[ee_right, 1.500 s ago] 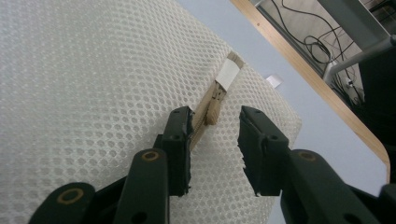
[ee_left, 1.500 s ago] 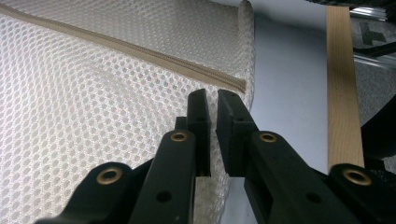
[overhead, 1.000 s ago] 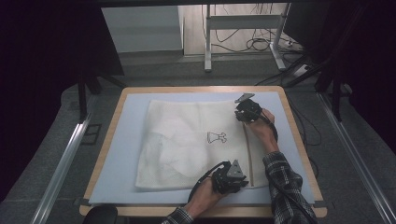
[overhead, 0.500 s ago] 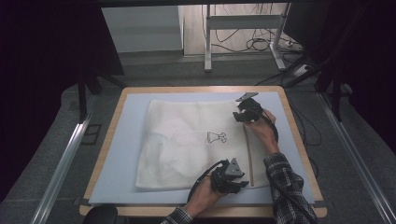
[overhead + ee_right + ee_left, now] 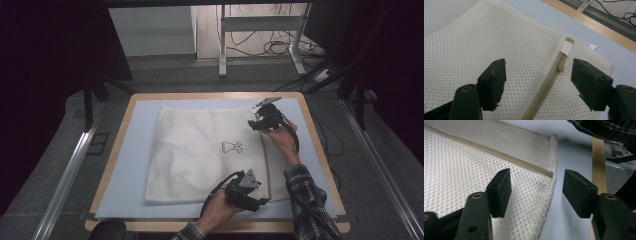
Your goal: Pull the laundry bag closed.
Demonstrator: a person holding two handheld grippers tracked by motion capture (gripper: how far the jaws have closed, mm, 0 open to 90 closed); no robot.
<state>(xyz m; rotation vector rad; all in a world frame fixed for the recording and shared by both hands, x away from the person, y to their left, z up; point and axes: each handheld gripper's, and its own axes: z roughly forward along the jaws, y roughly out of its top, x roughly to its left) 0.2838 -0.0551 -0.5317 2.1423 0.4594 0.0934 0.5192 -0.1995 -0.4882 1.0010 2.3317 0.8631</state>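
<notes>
Both grippers' jaws have just been opening, releasing the bag. One white mesh laundry bag (image 5: pixel 210 152), centre frame, on one blue mat (image 5: pixel 135 165); one tan zipper (image 5: pixel 549 80). Left gripper (image 5: pixel 250 197) lower centre, right gripper (image 5: pixel 260 120) upper right: jaws apart, nothing gripped.

Mesh bag (image 5: pixel 474 165) cropped at frame edge

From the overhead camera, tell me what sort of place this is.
Probably a lab or workshop set up for recording. A wood-edged work table with a pale blue mat holds a white mesh laundry bag, metal floor rails flank it, and loose black cables lie behind.
</notes>
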